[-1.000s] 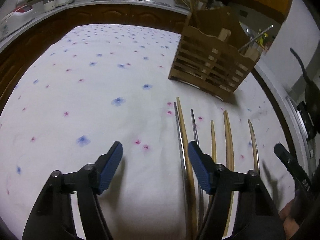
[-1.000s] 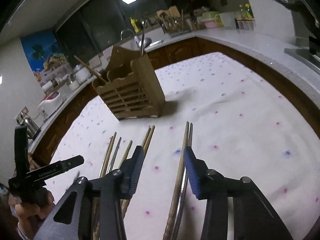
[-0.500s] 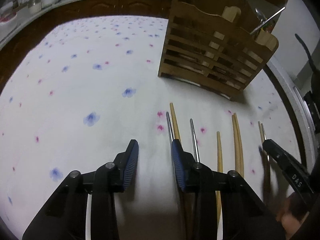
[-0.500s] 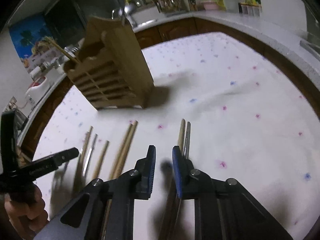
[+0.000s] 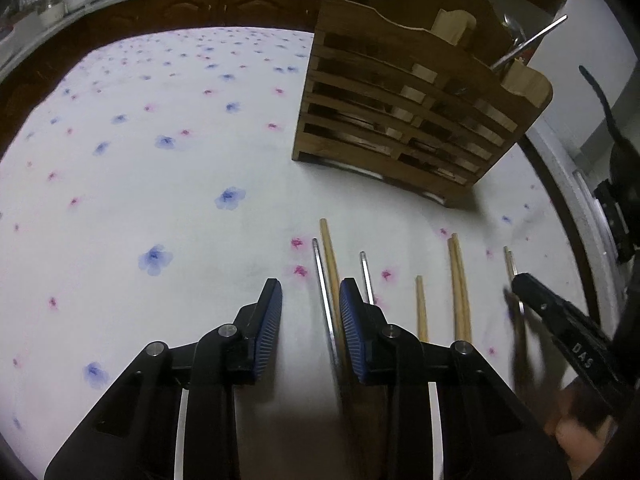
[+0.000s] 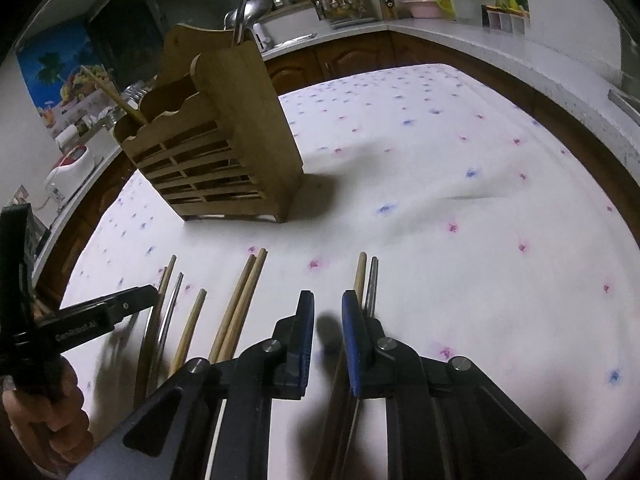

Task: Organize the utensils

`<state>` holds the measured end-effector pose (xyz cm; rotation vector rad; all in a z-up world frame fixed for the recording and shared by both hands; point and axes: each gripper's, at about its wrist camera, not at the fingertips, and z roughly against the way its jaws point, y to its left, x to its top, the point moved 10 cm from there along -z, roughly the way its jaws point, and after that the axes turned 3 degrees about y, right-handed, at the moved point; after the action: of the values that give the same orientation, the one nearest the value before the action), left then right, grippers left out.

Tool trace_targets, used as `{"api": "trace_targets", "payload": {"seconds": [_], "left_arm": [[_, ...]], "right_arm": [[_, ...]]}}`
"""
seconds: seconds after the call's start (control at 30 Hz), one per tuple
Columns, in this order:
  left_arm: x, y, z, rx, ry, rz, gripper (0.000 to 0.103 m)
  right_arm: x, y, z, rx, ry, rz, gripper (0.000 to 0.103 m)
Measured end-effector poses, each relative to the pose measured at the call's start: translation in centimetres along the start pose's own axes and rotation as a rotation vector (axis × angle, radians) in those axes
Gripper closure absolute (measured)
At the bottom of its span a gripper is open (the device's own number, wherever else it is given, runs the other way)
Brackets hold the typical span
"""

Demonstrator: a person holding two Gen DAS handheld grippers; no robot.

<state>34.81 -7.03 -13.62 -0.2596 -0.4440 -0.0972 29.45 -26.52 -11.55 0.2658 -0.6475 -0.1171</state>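
A white table (image 5: 160, 200) with a cloth of small blue and pink flowers carries everything. In the left wrist view, the left tongs (image 5: 310, 320) point down at the near end of a row of chopsticks, and their jaws are closing. A metal chopstick (image 5: 322, 280) lies in the gap close against the right-hand pad, while the left-hand pad stands clear of it over bare cloth. A wooden chopstick (image 5: 329, 252) lies just beside that metal one and passes behind the right-hand pad. Further right on the cloth lie a second metal chopstick (image 5: 366, 276), a shorter wooden stick (image 5: 420, 304), a touching pair of wooden chopsticks (image 5: 458, 280) and, last in the row, one more pair (image 5: 509, 260). Beyond the row stands a slatted wooden holder (image 5: 400, 120), upright, with a metal handle (image 5: 532, 40) leaning out of its right end. In the right wrist view, the person's left hand (image 6: 40, 412) shows at the far left. At centre the right tongs (image 6: 328, 320) are drawn nearly together, with a narrow gap showing shadowed cloth; the pads pinch nothing that I can make out. That last pair, one wooden and one metal chopstick, lies just right of them and runs under the right-hand finger.
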Motion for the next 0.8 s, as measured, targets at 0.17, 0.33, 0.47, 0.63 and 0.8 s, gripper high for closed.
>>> {"api": "trace_targets", "payload": {"seconds": [0.17,0.33,0.47,0.63,0.8], "left_arm": [[0.6,-0.3,-0.6,0.04,-0.016,-0.043,0.074],[0.1,-1.1,-0.5,0.067,-0.036,-0.103,0.077],[-0.1,-0.8,-0.2,0.045,-0.034,-0.106,0.082],[-0.2,0.1,0.1,-0.029,-0.009,-0.035,0.083],[0.3,0.5,0.0,-0.027,-0.003,-0.037,0.083]], "right_arm": [[-0.3,-0.6,-0.8,0.008,0.026,-0.005,0.089],[0.1,-0.4,-1.2,-0.007,0.03,0.014,0.09],[0.4,-0.1,-1.6,-0.026,0.033,0.048,0.09],[0.4,-0.3,-1.6,-0.001,0.036,0.031,0.09],[0.4,-0.1,-1.7,-0.007,0.033,0.032,0.09]]}}
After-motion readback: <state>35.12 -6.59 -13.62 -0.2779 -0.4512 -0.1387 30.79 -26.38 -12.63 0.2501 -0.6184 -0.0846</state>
